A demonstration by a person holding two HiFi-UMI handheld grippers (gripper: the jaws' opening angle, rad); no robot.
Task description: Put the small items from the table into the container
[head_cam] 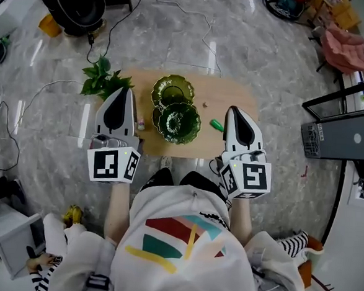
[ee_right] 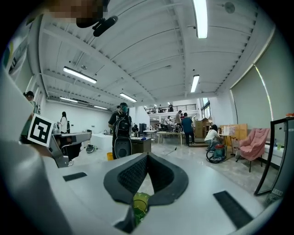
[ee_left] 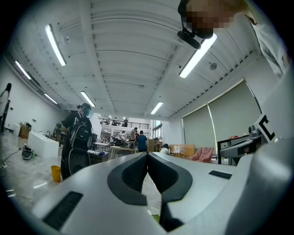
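Observation:
On a small wooden table (head_cam: 235, 92) stand two green glass bowls, one farther (head_cam: 172, 89) and one nearer (head_cam: 179, 122). A small green item (head_cam: 216, 124) lies to the right of the nearer bowl. Beyond it sits a tiny brown item (head_cam: 205, 104), and a small pinkish item (head_cam: 140, 125) lies to the left of the bowls. My left gripper (head_cam: 124, 91) hovers over the table's left part, shut and holding nothing (ee_left: 147, 153). My right gripper (head_cam: 233, 109) is over the right part, just right of the green item, also shut and holding nothing (ee_right: 147, 155). A green bowl (ee_right: 140, 202) shows below its jaws.
A leafy green plant (head_cam: 103, 77) sits at the table's far left corner. Cables (head_cam: 116, 25) run over the marble floor beyond the table. A black-framed stand (head_cam: 345, 122) is at the right. People (ee_right: 120, 131) stand far off in the hall.

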